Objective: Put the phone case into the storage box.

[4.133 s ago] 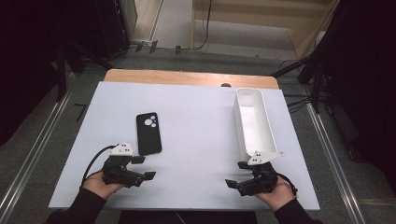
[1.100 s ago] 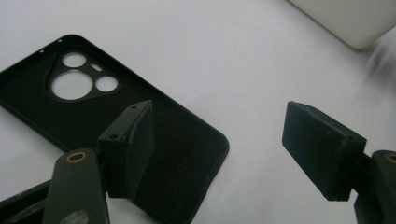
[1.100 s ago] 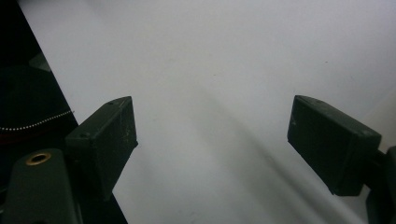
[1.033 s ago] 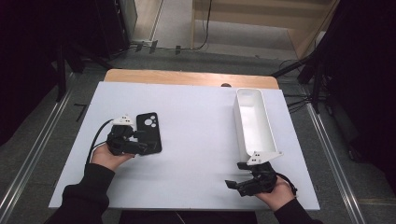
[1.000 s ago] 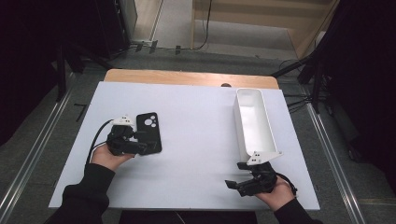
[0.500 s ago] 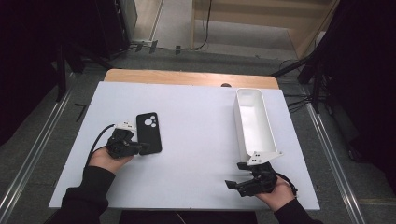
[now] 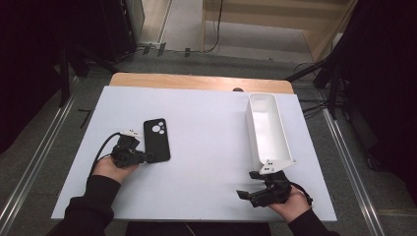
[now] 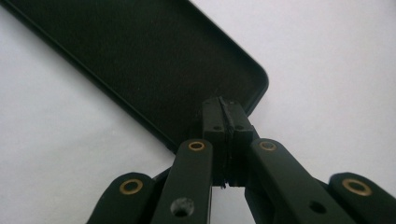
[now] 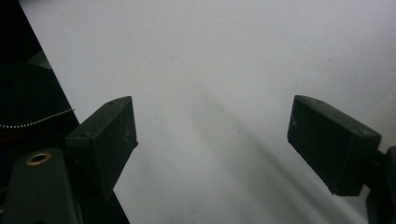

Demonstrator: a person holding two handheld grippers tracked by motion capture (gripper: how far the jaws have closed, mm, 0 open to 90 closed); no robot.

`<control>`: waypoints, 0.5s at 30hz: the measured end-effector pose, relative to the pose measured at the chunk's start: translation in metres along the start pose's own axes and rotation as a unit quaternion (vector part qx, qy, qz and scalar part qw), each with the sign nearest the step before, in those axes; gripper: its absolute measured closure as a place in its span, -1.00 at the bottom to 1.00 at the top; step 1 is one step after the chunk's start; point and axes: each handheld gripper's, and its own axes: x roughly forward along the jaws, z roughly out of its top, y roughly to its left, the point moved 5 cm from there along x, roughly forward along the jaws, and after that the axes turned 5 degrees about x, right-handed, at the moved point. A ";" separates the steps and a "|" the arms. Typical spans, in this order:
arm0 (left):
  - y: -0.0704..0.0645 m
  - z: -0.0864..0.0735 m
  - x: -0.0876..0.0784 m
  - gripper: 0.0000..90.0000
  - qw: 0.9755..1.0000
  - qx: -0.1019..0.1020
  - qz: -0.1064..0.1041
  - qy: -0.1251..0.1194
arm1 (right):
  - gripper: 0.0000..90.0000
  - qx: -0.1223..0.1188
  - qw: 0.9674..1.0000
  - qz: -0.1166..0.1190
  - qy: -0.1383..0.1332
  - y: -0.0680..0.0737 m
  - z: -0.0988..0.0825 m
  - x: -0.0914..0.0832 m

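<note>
A black phone case (image 7: 157,139) lies flat on the white table (image 7: 206,128), left of the middle. My left gripper (image 7: 147,158) reaches in from the left to the case's near corner. In the left gripper view its jaws have just closed, and the left gripper (image 8: 223,116) stands shut, tips pressed together on the near edge of the phone case (image 8: 140,60). My right gripper (image 7: 247,185) rests near the table's front right and points left. In the right gripper view, the right gripper (image 9: 212,135) stands open with only bare table between its jaws.
A long white bin (image 7: 268,130), empty, stands at the right of the table, its near end just beyond my right hand. A wooden strip (image 7: 196,82) runs along the table's far edge. Dark floor and metal rails flank both sides.
My left hand has slid a little toward me along the case's left side, and its jaws have closed at the case's near corner. The case has stayed put; the right hand has not moved.
</note>
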 end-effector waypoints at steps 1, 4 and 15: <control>0.001 -0.001 0.001 0.99 1.000 -0.006 -0.003 0.000 | -0.69 0.001 1.000 0.000 0.000 0.000 0.000 0.000; 0.004 -0.002 0.000 0.99 1.000 -0.010 -0.003 0.000 | -0.68 0.001 1.000 0.000 0.001 0.000 0.000 0.000; 0.015 -0.008 -0.010 0.94 1.000 -0.020 0.017 0.001 | -0.68 -0.002 1.000 0.004 0.002 0.000 0.003 0.002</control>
